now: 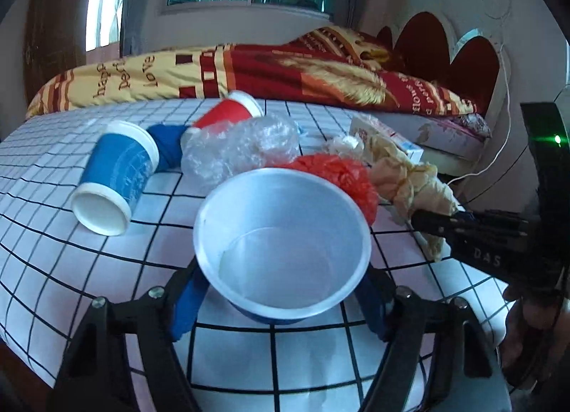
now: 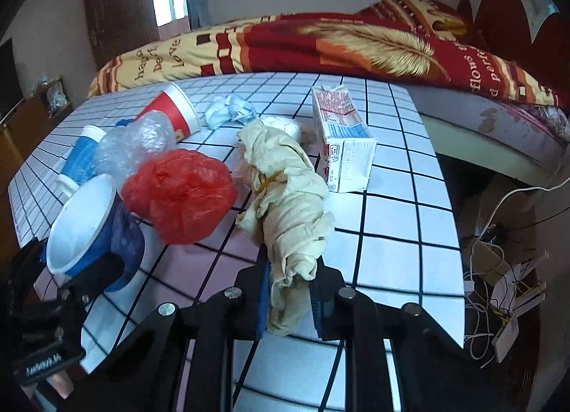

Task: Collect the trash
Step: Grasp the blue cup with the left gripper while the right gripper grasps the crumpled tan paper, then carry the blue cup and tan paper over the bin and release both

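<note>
My left gripper (image 1: pixel 281 301) is shut on an upright blue paper cup (image 1: pixel 281 237) with a white inside; the cup also shows in the right wrist view (image 2: pixel 89 230). My right gripper (image 2: pixel 288 301) is shut on a crumpled beige wrapper (image 2: pixel 288 205), whose far end rests on the table; the wrapper also shows in the left wrist view (image 1: pixel 409 176). A red plastic bag (image 2: pixel 181 194) lies between cup and wrapper. Clear crumpled plastic (image 1: pixel 238 148), a lying blue cup (image 1: pixel 114 176), a lying red cup (image 1: pixel 228 111), a milk carton (image 2: pixel 342 141) and blue-white tissue (image 2: pixel 231 111) lie beyond.
The trash lies on a table with a white black-grid cloth (image 1: pixel 71 262). A bed with a red and yellow blanket (image 1: pixel 285 70) stands behind it. Cables and a power strip (image 2: pixel 498 269) lie on the floor right of the table's edge.
</note>
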### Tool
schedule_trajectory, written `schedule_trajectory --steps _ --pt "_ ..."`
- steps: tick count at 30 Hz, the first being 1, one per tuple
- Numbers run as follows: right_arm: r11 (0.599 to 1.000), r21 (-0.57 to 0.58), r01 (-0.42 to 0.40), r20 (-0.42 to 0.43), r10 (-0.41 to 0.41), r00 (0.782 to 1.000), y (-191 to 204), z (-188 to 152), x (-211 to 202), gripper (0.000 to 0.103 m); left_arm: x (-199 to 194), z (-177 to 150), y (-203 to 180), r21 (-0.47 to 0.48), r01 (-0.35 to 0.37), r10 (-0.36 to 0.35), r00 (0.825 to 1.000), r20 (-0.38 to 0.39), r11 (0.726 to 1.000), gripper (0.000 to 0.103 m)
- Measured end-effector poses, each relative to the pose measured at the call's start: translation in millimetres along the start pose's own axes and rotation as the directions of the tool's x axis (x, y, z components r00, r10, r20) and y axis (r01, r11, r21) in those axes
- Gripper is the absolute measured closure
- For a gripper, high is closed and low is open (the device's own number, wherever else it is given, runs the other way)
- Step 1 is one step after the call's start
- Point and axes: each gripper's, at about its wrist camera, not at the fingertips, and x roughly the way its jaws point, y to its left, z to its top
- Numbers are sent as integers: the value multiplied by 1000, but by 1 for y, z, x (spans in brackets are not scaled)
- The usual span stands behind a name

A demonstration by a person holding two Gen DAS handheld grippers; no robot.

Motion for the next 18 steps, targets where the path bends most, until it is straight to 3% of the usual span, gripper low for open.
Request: schedule_trajectory --steps 10,18 --pt "1000 16 24 83 -25 996 -6 -25 -56 84 -28 -3 -11 48 6 -7 1000 26 999 28" --pt "997 61 45 114 -52 992 -20 -55 -100 84 -48 -14 -37 98 52 -54 998 23 994 28"
